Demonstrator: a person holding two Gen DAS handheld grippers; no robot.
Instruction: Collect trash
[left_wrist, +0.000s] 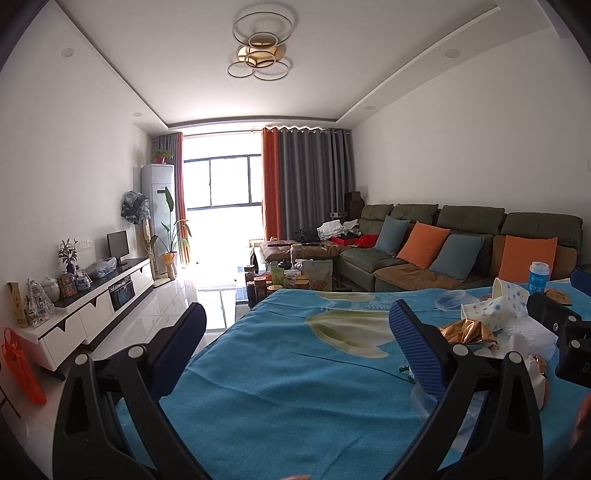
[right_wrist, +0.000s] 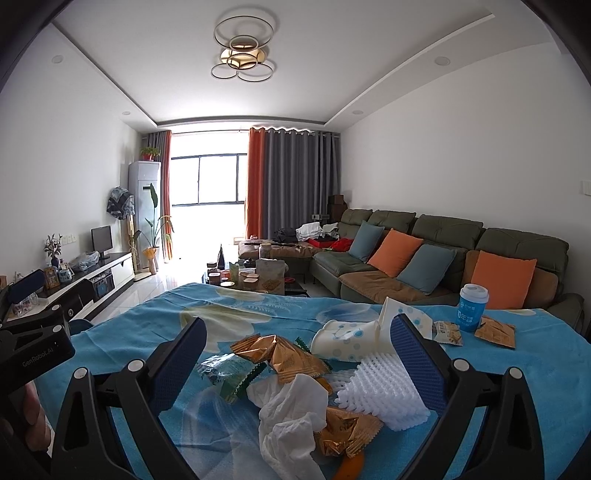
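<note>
right tool (right_wrist: 295, 354) spread wide, holding nothing; trash pile (right_wrist: 306, 391) sits dead ahead between its fingers, tissue (right_wrist: 291, 417) nearest. left tool (left_wrist: 295, 332) also released, over bare table (left_wrist: 277, 387) near its left edge; pile lies to its right. right hand is closer.

The orange peel (right_wrist: 349, 466) lies mostly hidden under the crumpled tissue (right_wrist: 291, 417) and cut off below.
</note>
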